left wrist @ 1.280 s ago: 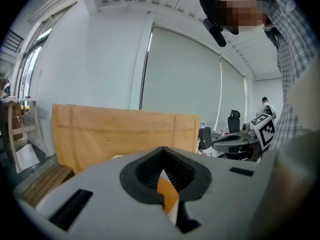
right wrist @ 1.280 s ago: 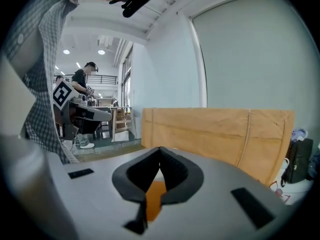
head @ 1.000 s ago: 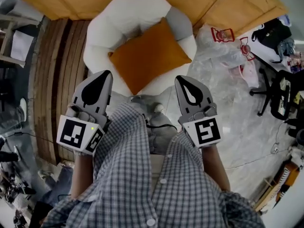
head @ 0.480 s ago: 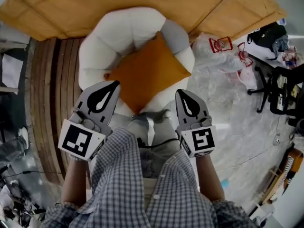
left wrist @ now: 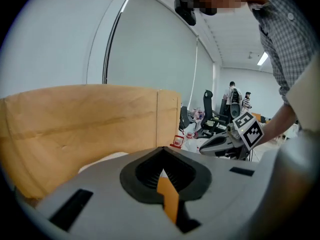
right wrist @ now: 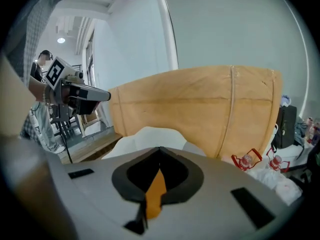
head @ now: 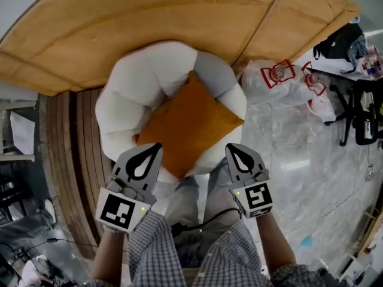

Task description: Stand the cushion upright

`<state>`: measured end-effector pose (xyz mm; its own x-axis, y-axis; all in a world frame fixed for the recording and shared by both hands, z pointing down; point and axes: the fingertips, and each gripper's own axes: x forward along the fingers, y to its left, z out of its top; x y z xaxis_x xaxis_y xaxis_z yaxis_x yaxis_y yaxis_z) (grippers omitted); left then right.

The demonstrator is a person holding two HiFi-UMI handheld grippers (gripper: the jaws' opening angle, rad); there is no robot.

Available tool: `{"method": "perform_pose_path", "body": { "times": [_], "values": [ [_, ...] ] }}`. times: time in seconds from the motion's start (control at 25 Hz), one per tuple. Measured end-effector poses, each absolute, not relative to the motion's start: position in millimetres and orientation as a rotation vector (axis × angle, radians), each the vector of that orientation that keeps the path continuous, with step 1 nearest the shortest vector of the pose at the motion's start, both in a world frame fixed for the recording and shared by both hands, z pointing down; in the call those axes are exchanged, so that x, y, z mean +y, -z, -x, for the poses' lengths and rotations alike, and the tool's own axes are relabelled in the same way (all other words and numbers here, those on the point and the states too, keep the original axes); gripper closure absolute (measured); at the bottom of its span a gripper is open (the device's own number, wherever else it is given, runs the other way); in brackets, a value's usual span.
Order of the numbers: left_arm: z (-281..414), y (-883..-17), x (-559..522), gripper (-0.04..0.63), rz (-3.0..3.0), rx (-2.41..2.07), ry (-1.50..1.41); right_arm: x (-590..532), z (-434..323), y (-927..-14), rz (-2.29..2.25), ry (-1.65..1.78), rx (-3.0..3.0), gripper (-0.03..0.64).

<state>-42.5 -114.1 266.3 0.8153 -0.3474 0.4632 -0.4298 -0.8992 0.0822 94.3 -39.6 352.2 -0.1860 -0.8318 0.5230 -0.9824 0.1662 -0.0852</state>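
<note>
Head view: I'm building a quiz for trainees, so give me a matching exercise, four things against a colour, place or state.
Things:
1. cushion
2. armchair
3. left hand-held gripper
4. plastic bags

Descriptions:
A. white and puffy
B. jaws together
C. on the floor, right of the armchair
D. orange, lying in the armchair

Pairs: 1-D, 2-A, 3-B, 4-C.

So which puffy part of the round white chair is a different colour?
The grey padded section on the far right of the round white puffy chair, beside the top corner of the square orange cushion. Every other section is white.
</note>
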Motion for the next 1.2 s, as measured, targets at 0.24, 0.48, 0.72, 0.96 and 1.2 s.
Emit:
{"method": "perform_pose_path", "body": {
  "times": [0.24, 0.48, 0.72, 0.96, 1.2],
  "values": [
    [-11.0, -342.0, -153.3, 0.588, -2.686, -0.512, -0.766, -56.9, -161.0, -407.0, -1.764, -0.676, -1.998, 0.611],
    [-59.8, -417.8, -177.4, 0.588, -2.638, -0.414, -0.918, -50.1, -179.8, -468.7, -1.697, -0.784, -1.954, 0.611],
    [-85.4, -474.9, -193.6, 0.574, -2.599, -0.318, -1.038, -44.7, -196.3, -532.7, -1.668, -0.924, -1.915, 0.611],
    [-98.2, -530.7, -226.5, 0.485, -2.494, -0.338, -1.090, -43.2, -218.9, -594.0, -1.667, -1.054, -1.848, 0.533],
    [-104.3, -591.1, -254.0, 0.443, -2.340, -0.433, -1.145, -40.0, -240.7, -649.5, -1.640, -1.134, -1.796, 0.477]
  ]
}}
